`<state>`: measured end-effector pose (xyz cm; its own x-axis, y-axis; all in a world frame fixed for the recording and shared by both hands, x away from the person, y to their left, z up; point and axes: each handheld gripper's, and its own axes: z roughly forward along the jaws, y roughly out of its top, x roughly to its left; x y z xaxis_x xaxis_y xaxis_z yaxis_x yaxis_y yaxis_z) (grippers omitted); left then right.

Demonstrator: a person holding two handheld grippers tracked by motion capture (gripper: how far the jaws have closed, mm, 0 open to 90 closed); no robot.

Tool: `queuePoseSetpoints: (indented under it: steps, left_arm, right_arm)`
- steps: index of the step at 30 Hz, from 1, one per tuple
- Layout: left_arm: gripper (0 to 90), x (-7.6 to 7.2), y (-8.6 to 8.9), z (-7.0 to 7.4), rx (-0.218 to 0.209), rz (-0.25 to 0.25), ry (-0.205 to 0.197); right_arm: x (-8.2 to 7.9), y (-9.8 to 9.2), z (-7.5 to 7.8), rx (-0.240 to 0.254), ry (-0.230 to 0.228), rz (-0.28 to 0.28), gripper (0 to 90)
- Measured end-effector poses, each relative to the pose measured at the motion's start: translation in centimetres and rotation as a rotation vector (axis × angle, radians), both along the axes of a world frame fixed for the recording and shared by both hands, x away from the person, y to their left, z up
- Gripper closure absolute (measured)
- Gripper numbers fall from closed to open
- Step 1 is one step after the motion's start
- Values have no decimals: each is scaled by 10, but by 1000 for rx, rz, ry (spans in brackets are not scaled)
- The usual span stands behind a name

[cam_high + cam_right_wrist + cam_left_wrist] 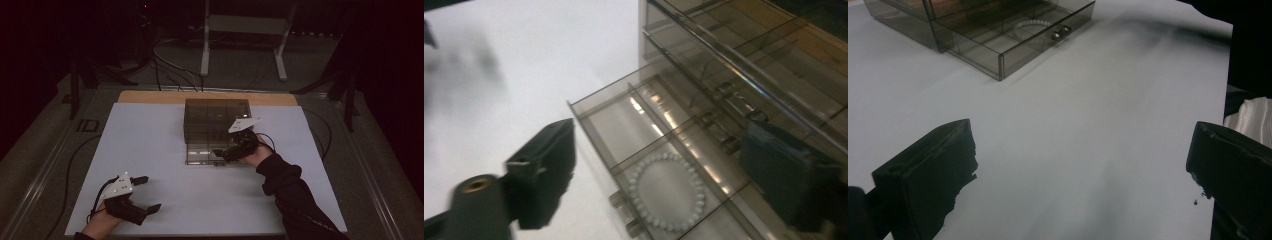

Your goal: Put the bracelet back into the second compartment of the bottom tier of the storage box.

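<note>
One open drawer, bead bracelet inside, right gripper spread above.

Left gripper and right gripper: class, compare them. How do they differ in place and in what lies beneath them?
The left gripper sits near the table's front edge, far from the smoky clear drawer box; the right gripper hovers at the pulled-out bottom drawer. Under the left gripper's jaws lies bare white table; under the right gripper's, a white bead bracelet in the drawer. Both stand open, holding nothing.
</note>
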<state>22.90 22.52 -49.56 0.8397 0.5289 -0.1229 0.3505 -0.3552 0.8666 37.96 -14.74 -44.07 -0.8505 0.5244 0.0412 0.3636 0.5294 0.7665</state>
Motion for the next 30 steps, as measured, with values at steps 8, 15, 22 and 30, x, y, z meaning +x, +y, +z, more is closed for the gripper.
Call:
queuePoseSetpoints:
  steps: [8, 15, 22, 30]
  left_arm:
    - [0, 0, 0, 0, 2, -1, 1]
    - [0, 0, 0, 0, 1, 0, 1]
    - [0, 0, 0, 0, -1, 1, 0]
    - [0, 0, 0, 0, 3, -1, 1]
  right_arm:
    - [-5, -12, 2, 28, 17, 22, 103]
    - [-13, -21, 1, 33, 6, 23, 101]
    - [-23, -35, -2, 40, -26, -3, 101]
    - [-35, -51, -12, 55, -32, -27, 102]
